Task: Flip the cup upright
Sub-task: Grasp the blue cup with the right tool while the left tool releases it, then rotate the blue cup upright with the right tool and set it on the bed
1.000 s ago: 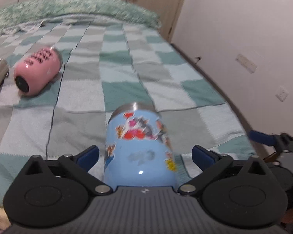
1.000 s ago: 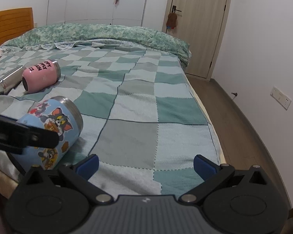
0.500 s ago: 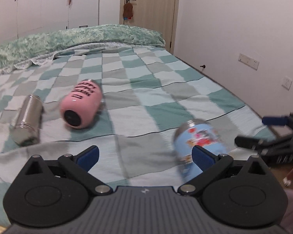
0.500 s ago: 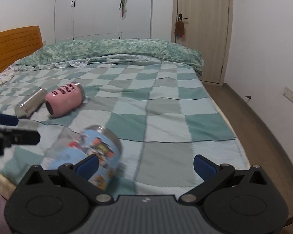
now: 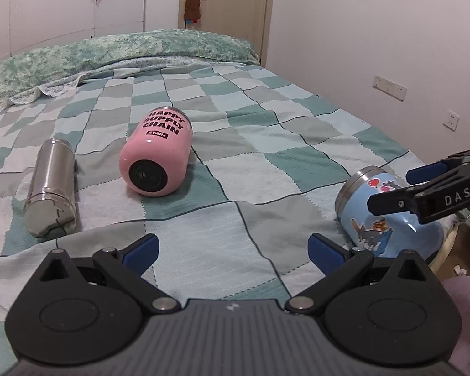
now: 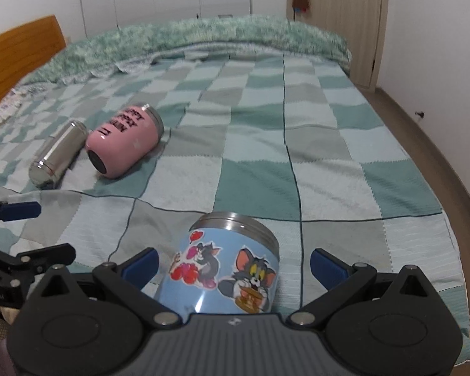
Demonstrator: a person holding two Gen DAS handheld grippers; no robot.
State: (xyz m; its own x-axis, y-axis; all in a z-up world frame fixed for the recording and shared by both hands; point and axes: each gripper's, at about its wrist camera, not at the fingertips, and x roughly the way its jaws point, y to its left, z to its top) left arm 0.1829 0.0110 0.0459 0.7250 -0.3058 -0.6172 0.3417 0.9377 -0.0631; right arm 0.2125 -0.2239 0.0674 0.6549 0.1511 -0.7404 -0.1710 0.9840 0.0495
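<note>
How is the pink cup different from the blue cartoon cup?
The pink cup has black words printed on it, while the blue cartoon cup has cat stickers. The pink cup lies apart from both grippers beside a steel bottle; the blue cup sits between the open fingers of the right gripper. Both lie on their sides on the checkered blanket and have metal rims.

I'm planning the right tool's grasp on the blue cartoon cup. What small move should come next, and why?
Probably ease the right tool forward, then close. Its jaws are open either side of the blue cartoon cup, which lies tilted on the checked blanket, ungripped.
</note>
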